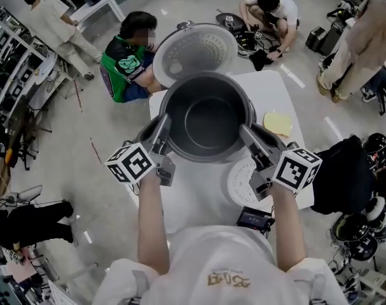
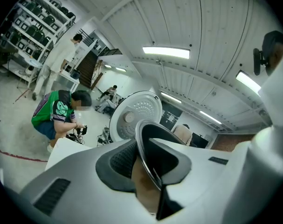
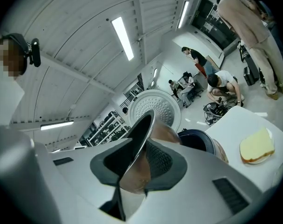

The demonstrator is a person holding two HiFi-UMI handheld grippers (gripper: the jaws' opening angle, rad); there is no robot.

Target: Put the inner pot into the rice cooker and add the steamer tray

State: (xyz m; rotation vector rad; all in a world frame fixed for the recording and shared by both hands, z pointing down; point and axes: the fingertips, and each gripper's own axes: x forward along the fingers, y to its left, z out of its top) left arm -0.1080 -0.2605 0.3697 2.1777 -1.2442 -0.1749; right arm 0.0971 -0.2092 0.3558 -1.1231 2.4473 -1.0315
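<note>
Above the table (image 1: 276, 89), both forearms reach forward, left hand-held gripper (image 1: 163, 124) and right hand-held gripper (image 1: 245, 132) pinching the inner pot (image 1: 205, 122).

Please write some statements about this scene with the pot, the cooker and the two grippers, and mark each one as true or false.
1. The left gripper and the right gripper are both shut on the rim of the dark round metal inner pot. True.
2. The round white perforated lid of the rice cooker is closed. False: it stands open behind the pot.
3. The inner pot sits in the cooker. False: in the right gripper view the cooker's dark opening is empty beyond the held pot.
4. A flat pale yellow item lies to the right of the pot, over the white table. True.
5. The pot holds rice. False: it is empty.
</note>
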